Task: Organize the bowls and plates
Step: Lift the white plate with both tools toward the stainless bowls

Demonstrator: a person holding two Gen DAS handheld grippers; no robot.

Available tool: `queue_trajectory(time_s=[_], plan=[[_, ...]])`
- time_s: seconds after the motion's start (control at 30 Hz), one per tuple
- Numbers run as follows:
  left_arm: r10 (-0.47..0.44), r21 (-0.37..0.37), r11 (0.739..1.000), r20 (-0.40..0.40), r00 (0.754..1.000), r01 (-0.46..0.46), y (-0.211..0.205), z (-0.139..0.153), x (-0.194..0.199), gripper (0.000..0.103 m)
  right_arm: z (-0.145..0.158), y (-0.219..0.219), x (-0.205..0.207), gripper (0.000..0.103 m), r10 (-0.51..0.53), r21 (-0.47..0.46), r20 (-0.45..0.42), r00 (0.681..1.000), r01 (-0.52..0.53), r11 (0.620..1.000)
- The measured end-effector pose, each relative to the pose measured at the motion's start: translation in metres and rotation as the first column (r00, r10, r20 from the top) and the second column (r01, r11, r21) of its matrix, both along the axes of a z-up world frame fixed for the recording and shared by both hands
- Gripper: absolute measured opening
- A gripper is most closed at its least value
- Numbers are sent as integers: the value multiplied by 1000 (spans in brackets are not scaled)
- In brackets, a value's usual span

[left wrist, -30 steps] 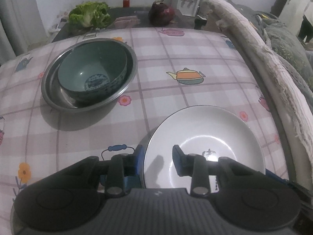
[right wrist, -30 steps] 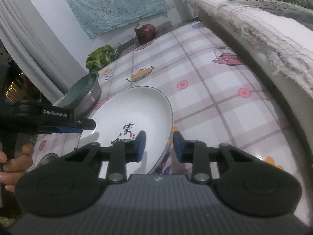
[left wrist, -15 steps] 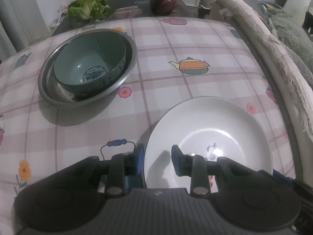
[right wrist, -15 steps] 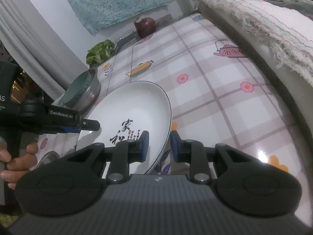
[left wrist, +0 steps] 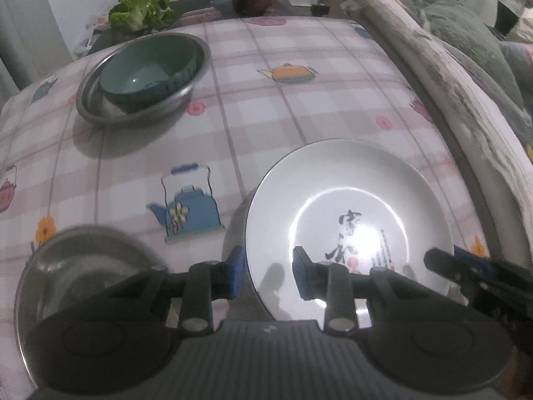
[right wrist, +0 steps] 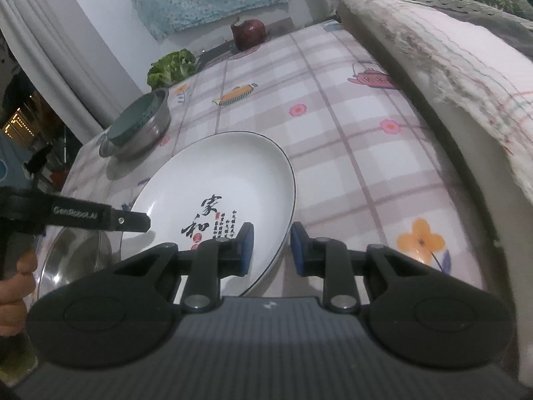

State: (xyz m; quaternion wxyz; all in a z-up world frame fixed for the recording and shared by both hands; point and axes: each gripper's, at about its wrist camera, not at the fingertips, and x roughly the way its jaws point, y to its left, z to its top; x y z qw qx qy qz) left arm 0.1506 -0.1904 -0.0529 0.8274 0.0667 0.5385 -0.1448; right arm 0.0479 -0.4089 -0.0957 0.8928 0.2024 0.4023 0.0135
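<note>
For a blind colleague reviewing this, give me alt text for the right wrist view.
The right gripper straddles the near rim of a white plate with black calligraphy, on a checked tablecloth. The left gripper reaches in from the left.

Both views sit on the hand-held grippers, each looking forward along its own jaws and close over the checked surface (left wrist: 253,106). The left wrist view tilts steeply down, near the white plate (left wrist: 349,206), with the nested bowls (left wrist: 143,76) farther off and the greens (left wrist: 140,13) beyond. The right wrist view looks more shallowly from the plate's other side, sharing the white plate (right wrist: 226,183), the nested bowls (right wrist: 140,126), the greens (right wrist: 171,66) and the surface (right wrist: 333,126).
</note>
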Motion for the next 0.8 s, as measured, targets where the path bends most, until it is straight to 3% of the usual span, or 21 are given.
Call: queue_trajectory(time_s=[0.37, 0.6, 0.8], plan=[[-52, -49, 997, 4, 999, 52, 16, 2, -59, 32, -1, -1, -38, 23, -15, 38, -19, 1000, 16, 999], [-77, -117, 990, 13, 997, 78, 33, 4, -91, 33, -2, 5, -55, 24, -17, 48, -27, 1000, 18, 999], [-114, -204, 973, -30, 993, 106, 42, -5, -109, 32, -6, 14, -65, 25, -14, 57, -43, 999, 16, 998]])
